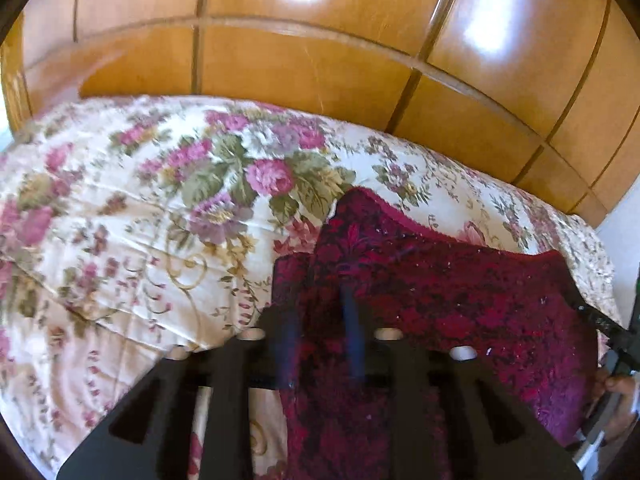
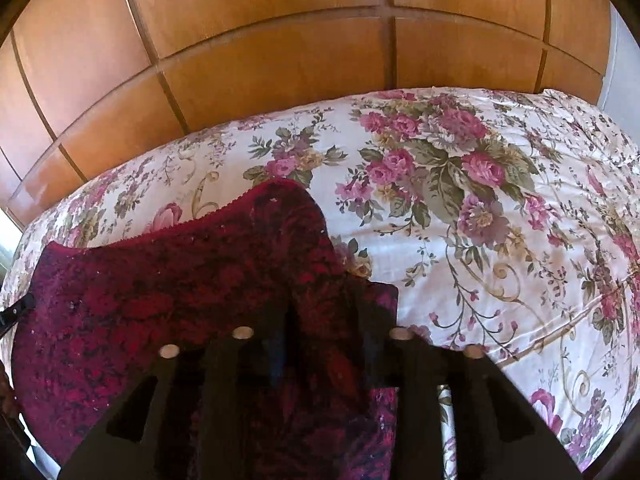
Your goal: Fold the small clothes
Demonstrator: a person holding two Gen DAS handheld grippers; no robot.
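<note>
Both grippers, left and right, jaws apart astride dark-red patterned lace garment on floral bedspread: pinch corners evenly, fold toward twelve o'clock.

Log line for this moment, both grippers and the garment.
left gripper: over garment's left edge, grip unclear | right gripper: over right edge, grip unclear | dark red garment: spread on floral bedspread

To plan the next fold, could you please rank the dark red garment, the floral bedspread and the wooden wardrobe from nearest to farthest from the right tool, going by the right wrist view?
1. Dark red garment: at the right tool, between its fingers.
2. Floral bedspread: beneath and beyond the garment, spreading right.
3. Wooden wardrobe: behind the bed, across the top.
</note>
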